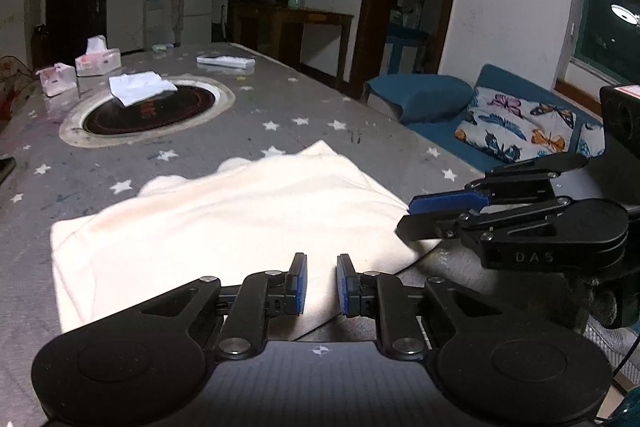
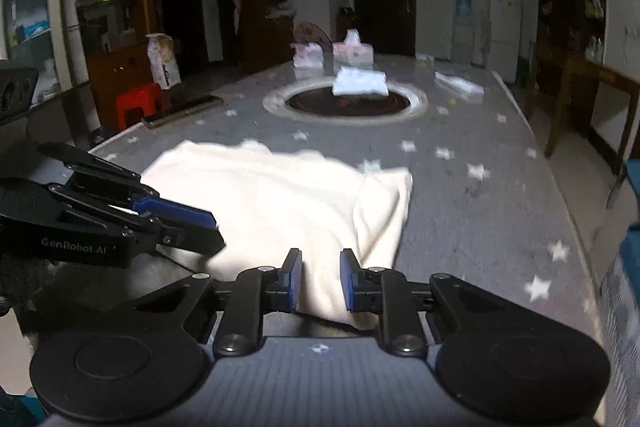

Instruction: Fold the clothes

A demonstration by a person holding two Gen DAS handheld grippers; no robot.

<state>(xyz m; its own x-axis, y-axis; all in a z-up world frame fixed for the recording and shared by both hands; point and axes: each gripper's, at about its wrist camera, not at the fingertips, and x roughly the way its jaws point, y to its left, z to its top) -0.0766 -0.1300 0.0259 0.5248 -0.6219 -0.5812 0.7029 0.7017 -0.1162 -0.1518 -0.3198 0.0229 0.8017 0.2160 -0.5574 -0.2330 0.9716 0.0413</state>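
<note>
The table (image 1: 360, 115) fills both views, covered in a grey cloth with white stars, and a round dark hotplate (image 1: 148, 111) with a pale ring is sunk into its middle. Beyond its far right edge in the left view sits a blue sofa (image 1: 420, 95) with a butterfly cushion (image 1: 516, 131).

The cream garment (image 1: 224, 227) lies on the near part of the table, partly folded, with layered edges at its far side and a thicker fold along its right side in the right view (image 2: 380, 211). Its near edge hangs just at the table's front edge.

The left gripper (image 1: 321, 285) is low over the near edge of the garment; its blue pads stand a narrow gap apart with cream cloth showing between them, but I cannot tell whether they pinch it. The right gripper (image 2: 321, 281) sits likewise over the near edge further right, its jaws a narrow gap apart with a fold of cloth in the gap, and again the grip is unclear. Each gripper shows side-on in the other's view, touching or just above the garment's edge.

A small folded white cloth (image 1: 140, 87) lies on the hotplate's far rim. Behind it stand two tissue boxes (image 1: 98, 61), near each other. A flat white pack (image 1: 226, 62) lies further right toward the far edge
</note>
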